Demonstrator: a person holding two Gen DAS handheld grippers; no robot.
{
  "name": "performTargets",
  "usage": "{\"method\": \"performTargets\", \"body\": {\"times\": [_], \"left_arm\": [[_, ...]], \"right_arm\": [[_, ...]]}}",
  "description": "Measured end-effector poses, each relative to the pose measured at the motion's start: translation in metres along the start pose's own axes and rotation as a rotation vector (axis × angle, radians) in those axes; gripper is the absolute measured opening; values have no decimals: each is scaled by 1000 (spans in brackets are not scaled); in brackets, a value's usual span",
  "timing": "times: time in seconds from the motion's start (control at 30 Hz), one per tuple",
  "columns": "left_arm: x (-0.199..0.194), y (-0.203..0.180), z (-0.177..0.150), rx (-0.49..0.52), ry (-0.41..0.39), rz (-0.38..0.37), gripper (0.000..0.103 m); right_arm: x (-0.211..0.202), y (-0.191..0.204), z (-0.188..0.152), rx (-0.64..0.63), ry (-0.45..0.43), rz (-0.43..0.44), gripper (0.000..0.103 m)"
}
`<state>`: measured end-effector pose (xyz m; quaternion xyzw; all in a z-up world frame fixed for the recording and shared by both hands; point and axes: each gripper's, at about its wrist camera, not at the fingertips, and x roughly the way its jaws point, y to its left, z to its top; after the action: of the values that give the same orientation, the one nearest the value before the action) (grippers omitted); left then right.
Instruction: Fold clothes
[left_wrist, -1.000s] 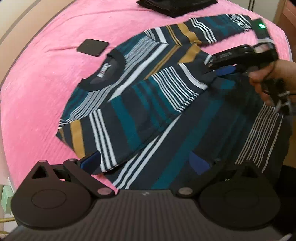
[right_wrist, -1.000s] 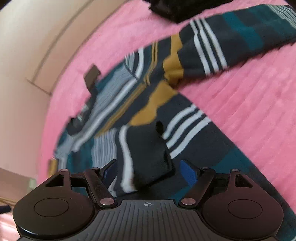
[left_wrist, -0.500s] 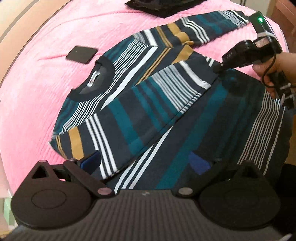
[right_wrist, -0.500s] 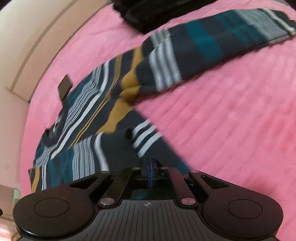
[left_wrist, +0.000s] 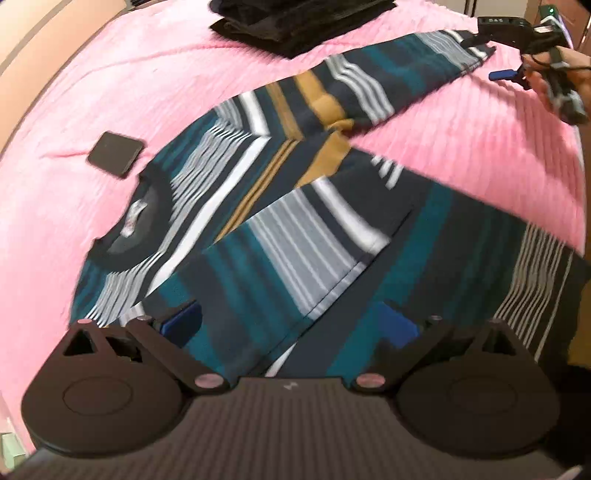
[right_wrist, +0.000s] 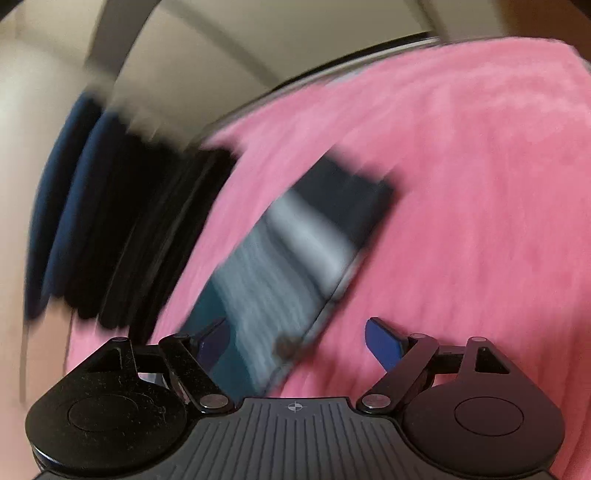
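I hold 2 grippers over a striped sweater (left_wrist: 258, 229) spread flat on a pink bedspread (left_wrist: 110, 92). The sweater is navy with teal, white and mustard bands. Its collar lies at 9 o'clock in my left wrist view and its hem at 4 o'clock.

One sleeve (left_wrist: 295, 258) is already folded across the chest. The other sleeve (left_wrist: 388, 85) lies stretched out toward 1 o'clock. I judge the step in hand is folding that 2nd sleeve inward.

My left gripper (left_wrist: 291, 325) hovers low over the sweater body near 6 o'clock, its jaws spread wide with nothing between them.

My right gripper (right_wrist: 295, 339) is at the far cuff (right_wrist: 332, 229), its jaws also wide open and gripping nothing. In its own blurred view the cuff runs from between the fingers toward 12 o'clock.

The next move, I think, calls for closing on the cuff edge and carrying it across the chest.

A stack of dark folded clothes (left_wrist: 295, 22) sits at 12 o'clock. A small flat black object (left_wrist: 114, 153) rests near the collar at 10 o'clock. A pale wall (right_wrist: 184, 55) rises beyond the bed.
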<state>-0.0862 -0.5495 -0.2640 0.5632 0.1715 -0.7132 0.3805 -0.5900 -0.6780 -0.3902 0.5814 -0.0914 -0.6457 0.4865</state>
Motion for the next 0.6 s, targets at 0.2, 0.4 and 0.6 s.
{"method": "performTargets", "body": {"times": [0.2,0.4,0.6], "left_arm": [[1,-21,13,63,-14,-31,100],[-14,0,0,-8,-35,-2,100],[-37,41,-43,-126,-84,38,100]], "right_arm": [[6,-15,21,103,-22,61,35],[-11,49,5,-39,-41,15,7],[-66,236,-90,-488,-32,297,7]]}}
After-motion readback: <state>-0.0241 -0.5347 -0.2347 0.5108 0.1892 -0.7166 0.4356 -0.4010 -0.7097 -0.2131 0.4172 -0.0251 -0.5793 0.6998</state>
